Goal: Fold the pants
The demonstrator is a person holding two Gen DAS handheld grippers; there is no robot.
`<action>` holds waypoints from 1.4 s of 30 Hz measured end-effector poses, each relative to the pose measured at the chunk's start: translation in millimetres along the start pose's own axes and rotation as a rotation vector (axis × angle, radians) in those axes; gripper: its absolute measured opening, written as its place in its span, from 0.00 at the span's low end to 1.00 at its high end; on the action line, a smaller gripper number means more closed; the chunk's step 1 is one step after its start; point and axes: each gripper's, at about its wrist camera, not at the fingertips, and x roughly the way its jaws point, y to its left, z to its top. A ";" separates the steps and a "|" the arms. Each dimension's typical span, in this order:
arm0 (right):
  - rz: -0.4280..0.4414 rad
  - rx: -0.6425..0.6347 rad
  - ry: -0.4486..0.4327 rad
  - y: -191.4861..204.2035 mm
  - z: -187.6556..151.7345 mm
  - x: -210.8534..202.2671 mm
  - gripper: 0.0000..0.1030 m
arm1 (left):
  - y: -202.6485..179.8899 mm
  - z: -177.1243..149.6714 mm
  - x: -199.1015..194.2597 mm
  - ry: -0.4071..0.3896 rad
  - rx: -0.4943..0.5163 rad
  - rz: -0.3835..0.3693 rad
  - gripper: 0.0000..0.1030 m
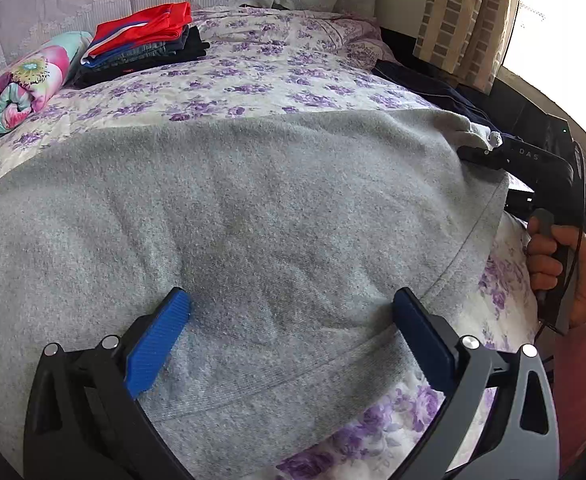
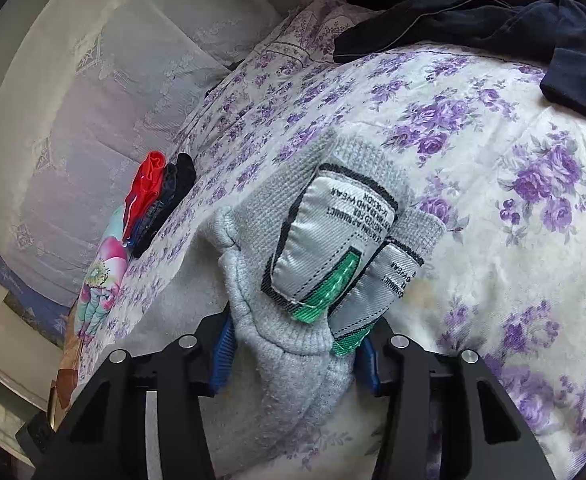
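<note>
Grey fleece pants [image 1: 253, 216] lie spread across the floral bed. My left gripper [image 1: 293, 312] is open, its blue pads resting on the grey fabric near its lower hem. My right gripper [image 2: 297, 356] is shut on a bunched part of the grey pants [image 2: 289, 364] at the waistband, where a grey and green label [image 2: 325, 240] shows. In the left wrist view the right gripper [image 1: 481, 152] holds the pants' far right corner, with a hand on its handle.
A stack of folded clothes, red on top [image 1: 141, 40], sits at the bed's far left beside a rolled floral blanket [image 1: 17, 84]. A dark navy garment [image 2: 493, 28] lies at the far right edge. A curtain and window [image 1: 533, 40] are at right.
</note>
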 end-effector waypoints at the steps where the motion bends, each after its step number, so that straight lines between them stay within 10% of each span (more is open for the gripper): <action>1: -0.006 0.000 -0.006 0.6 -0.5 -0.3 0.42 | 0.1 0.0 0.0 0.000 0.000 -0.001 0.96; 29: 0.011 0.055 -0.030 -5.1 -3.5 -1.0 0.34 | -1.0 0.2 -2.4 0.000 0.005 0.018 0.96; 42: -0.314 -0.382 -0.199 87.7 -16.3 -25.3 0.27 | 15.4 1.5 -25.6 -0.051 -0.055 -0.088 0.96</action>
